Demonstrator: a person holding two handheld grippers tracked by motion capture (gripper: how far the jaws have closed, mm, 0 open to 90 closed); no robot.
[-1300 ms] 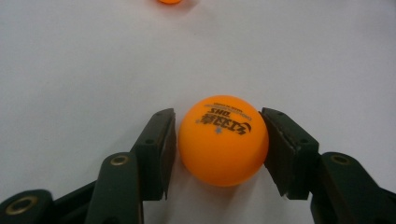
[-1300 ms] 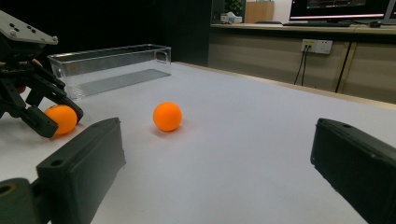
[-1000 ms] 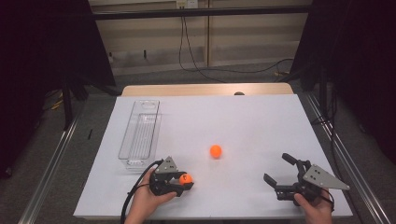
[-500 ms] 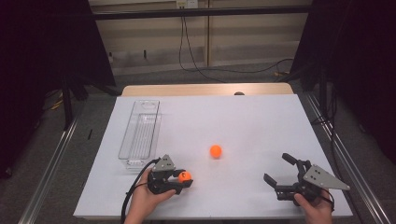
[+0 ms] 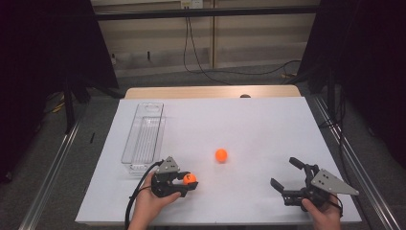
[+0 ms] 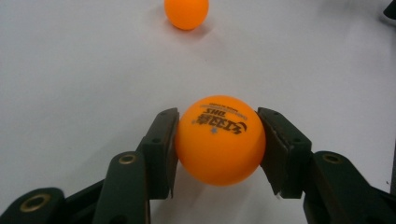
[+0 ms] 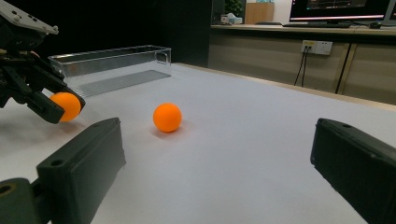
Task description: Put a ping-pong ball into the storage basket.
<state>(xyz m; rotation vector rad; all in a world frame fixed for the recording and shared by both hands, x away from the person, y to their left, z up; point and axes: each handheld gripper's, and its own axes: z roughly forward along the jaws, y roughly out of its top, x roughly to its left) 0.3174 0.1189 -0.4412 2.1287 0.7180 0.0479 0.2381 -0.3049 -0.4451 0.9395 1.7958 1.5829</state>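
High view: left gripper (image 5: 187, 182) sits at the near left of the white table (image 5: 249, 124), clamped on an orange ball (image 5: 190, 178). The jaws cover the ball's flanks, so just its top shows between them. The hand (image 5: 148, 201) under the gripper is cut off by the bottom edge. Second orange ball (image 5: 221, 155) lies loose, ahead of the left fingertips and to their right, well apart. Clear plastic tray (image 5: 143, 136) is just beyond the left gripper, off to its left side; the walls are see-through and hard to trace. Right gripper (image 5: 290, 176) is at the near right, jaws spread wide, nothing between them.

Left gripper view: held ball (image 6: 219, 140) is pinched between both pads (image 6: 163, 149), touching each side. Glossy orange, with dark printed lettering on top reading upside down; the small print is not legible. Its underside is hidden, so I can't tell if it touches the table. Loose ball (image 6: 186, 11) is far ahead of the tips, top cut off by the frame.

Right gripper view: own jaws wide apart, both cut off at the bottom. Loose ball (image 7: 167, 117) is ahead, nearer the left finger (image 7: 88, 154), plain matte orange. The left gripper's ball (image 7: 66, 106) is half hidden by its jaw.
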